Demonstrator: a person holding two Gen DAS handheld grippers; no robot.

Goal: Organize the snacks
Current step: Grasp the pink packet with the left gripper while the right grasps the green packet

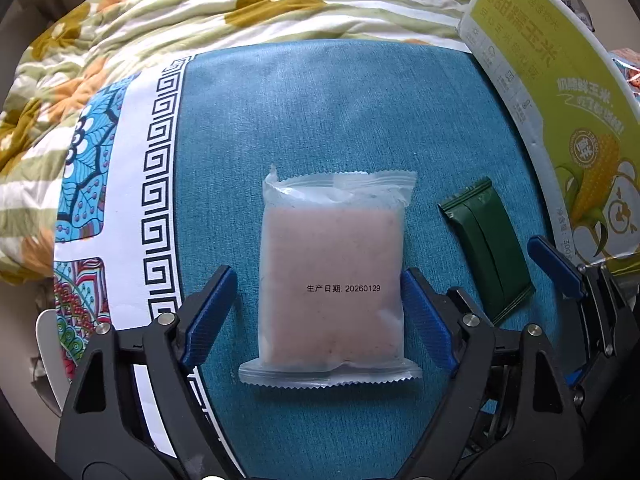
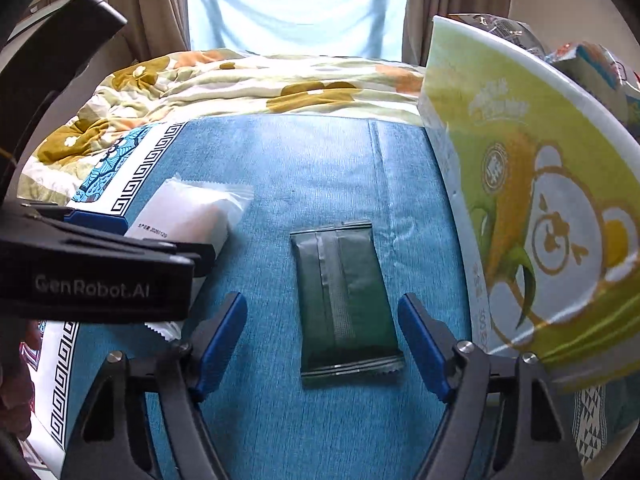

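A clear packet with a pink snack [image 1: 332, 276] lies flat on the teal cloth [image 1: 320, 112]. My left gripper [image 1: 318, 290] is open with its blue fingers either side of the packet's lower half, not pressing it. A dark green snack packet [image 1: 486, 248] lies to its right. In the right wrist view my right gripper [image 2: 322, 320] is open around the green packet [image 2: 344, 300], fingers apart from it. The pink packet [image 2: 192, 212] shows at left, partly hidden by the left gripper's body [image 2: 92, 276].
A green and white corn box [image 1: 560, 120] stands along the cloth's right edge; it also shows in the right wrist view [image 2: 540, 200], with more packets behind it. A floral quilt [image 1: 160, 20] lies bunched beyond the cloth. The cloth's patterned border [image 1: 132, 200] runs along the left.
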